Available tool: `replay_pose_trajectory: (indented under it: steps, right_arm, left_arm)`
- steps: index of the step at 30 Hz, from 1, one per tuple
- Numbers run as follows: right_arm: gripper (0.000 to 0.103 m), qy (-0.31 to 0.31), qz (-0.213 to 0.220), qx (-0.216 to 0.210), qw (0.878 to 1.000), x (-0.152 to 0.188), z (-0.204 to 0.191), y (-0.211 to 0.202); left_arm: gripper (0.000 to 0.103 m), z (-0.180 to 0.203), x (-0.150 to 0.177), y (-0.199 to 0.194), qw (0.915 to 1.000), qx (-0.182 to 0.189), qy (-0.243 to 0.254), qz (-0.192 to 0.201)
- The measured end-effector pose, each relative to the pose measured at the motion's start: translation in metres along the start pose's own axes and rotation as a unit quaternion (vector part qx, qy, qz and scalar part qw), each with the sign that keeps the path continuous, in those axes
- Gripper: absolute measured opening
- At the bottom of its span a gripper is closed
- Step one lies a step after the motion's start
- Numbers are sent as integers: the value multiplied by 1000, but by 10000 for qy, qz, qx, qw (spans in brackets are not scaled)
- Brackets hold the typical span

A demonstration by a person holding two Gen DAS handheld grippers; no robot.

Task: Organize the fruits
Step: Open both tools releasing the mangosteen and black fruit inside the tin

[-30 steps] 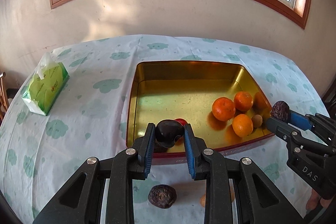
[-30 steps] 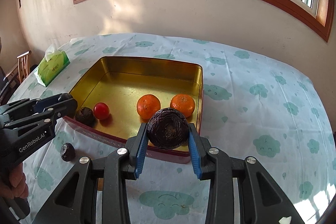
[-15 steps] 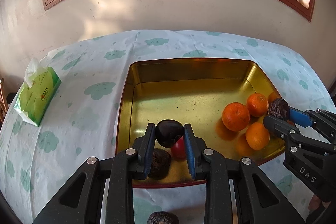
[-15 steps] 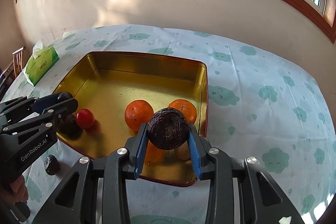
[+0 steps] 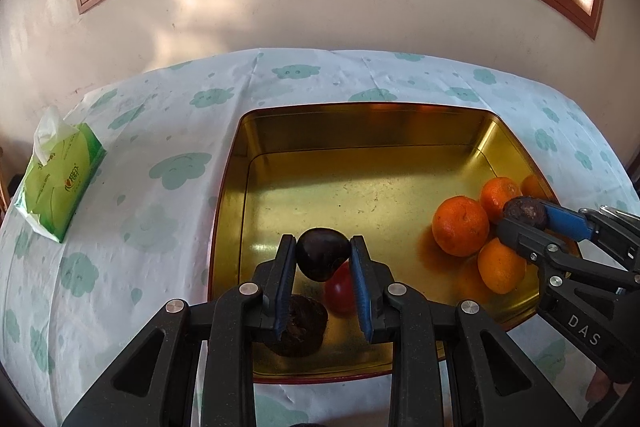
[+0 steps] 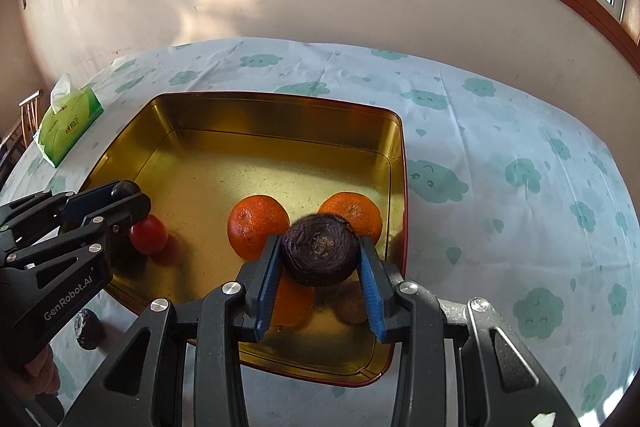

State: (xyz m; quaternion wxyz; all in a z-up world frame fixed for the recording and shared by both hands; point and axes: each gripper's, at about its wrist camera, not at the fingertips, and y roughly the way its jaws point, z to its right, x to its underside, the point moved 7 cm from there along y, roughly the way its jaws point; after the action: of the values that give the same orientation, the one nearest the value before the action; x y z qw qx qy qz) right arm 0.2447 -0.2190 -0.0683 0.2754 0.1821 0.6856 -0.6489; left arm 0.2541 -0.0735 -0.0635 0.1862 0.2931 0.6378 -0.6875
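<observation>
Now 2 dark fruits [image 5: 321, 254] [image 6: 320, 255] sit pinched between fingers [image 5: 285, 279] [image 6: 267, 279].

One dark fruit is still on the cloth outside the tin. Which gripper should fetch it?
Left, probably. The loose dark fruit lies by the tin's near-left corner, on the left gripper's side. The right gripper hangs over the oranges at the opposite end. Both jaws are loaded, so it must release first.
</observation>
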Motion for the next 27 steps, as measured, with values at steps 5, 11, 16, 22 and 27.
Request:
replay_pose_trajectory:
  steps: [5,11,16,22,27]
  right_arm:
    - [37,-13,-3,38,10000,0,0,-1]
    - [50,4,91,86,9999,1,-2,-14]
    - [51,119,208,40,9997,4,-5,-39]
    - [54,246,256,34,9994,22,-8,-69]
    - [55,377,240,-39,9990,44,-12,-89]
  left_arm:
    - [29,-1,0,-2,9999,76,-54,-46]
    - [29,1,2,-12,9999,95,-58,-50]
    - [29,-1,9,-34,9997,155,-184,6]
    - [29,0,23,-69,9994,230,-228,90]
    - [29,0,45,-95,9995,215,-218,113]
